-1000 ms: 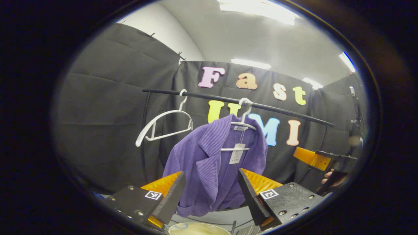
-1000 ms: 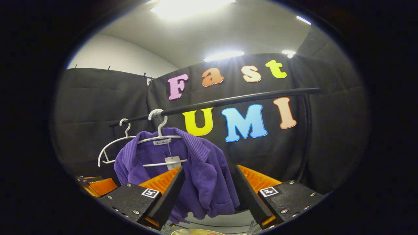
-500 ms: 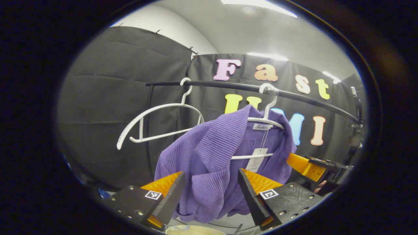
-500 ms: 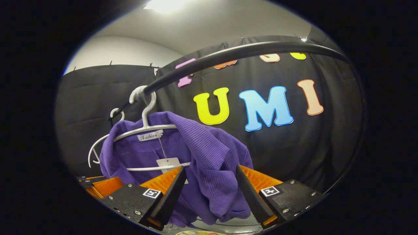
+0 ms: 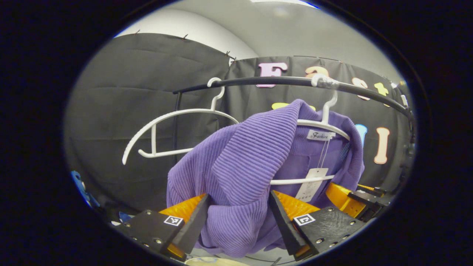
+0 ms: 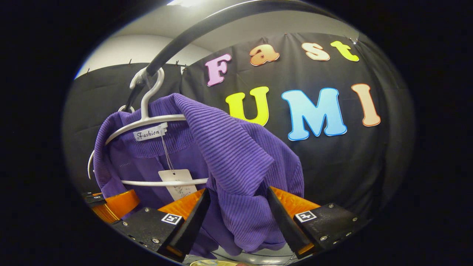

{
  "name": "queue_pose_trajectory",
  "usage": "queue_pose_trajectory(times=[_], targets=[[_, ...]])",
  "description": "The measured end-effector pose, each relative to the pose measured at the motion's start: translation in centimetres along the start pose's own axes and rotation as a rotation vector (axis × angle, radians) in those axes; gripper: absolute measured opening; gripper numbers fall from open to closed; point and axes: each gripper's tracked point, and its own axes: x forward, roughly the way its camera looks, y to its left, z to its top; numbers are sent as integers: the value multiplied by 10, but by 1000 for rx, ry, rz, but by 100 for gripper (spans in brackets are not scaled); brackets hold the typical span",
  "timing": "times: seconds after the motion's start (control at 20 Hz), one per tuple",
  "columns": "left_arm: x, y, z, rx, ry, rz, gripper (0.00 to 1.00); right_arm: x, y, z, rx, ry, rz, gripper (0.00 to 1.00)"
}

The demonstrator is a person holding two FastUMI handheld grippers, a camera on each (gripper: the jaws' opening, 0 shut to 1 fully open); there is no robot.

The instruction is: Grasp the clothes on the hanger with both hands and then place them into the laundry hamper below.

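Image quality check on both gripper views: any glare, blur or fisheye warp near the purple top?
Left gripper view: sharp; the ribbed purple knit top is evenly lit, the black clothes rail bows from fisheye warp. Right gripper view: ceiling light glares at the top edge, the rail bends hard, the knit ribs are crisp, no motion blur.

Open left claw (image 5: 238,214) straddles purple garment (image 5: 236,166) on white hanger (image 5: 325,123).

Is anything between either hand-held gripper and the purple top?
Nothing visible. The left hand-held gripper and right hand-held gripper are open, each with a front panel of the top hanging between its fingers. The hanger sits above.
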Motion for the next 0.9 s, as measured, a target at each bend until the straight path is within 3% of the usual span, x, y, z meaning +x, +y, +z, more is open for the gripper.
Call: queue_pose_trajectory(times=[0.05, 0.15, 0.2, 0.25, 0.3, 0.4, 0.5, 0.55, 0.65, 0.75, 0.8, 0.9], targets=[[2, 0, -2, 4, 0, 9, 92, 3, -2, -2, -20, -2, -7, 95], [6, 0, -4, 5, 3, 21, 96, 10, -6, -5, -43, -1, -15, 95], [8, 1, -5, 3, 5, 25, 92, 12, -6, -4, -44, -6, -14, 95], [10, 3, -5, 2, 1, 39, 96, 13, -7, -3, -46, -13, -15, 95], [11, 8, -4, 1, -3, 54, 86, 13, -7, -2, -50, -17, -13, 94], [8, 2, -4, -25, -11, 13, 66, 11, -9, -1, -67, -22, -1, 83], [4, 17, 4, -30, -49, 46, 29, 7, -13, -1, -79, -23, 4, 49], [-2, 17, 5, -37, -61, 24, 10, 5, -15, 0, -77, -22, 8, 30], [-6, 10, 7, -51, -61, -20, 17, 4, -14, 4, -65, -28, 52, 11], [-11, 9, 7, -57, -54, -41, 17, 1, -12, 7, -49, -36, 104, 6], [-8, 7, 4, -60, -56, -62, 4, -1, -15, 8, -38, -42, 119, 3], [-11, 3, 2, -49, -39, -71, 7, 0, -16, 12, -23, -43, 149, 0]])
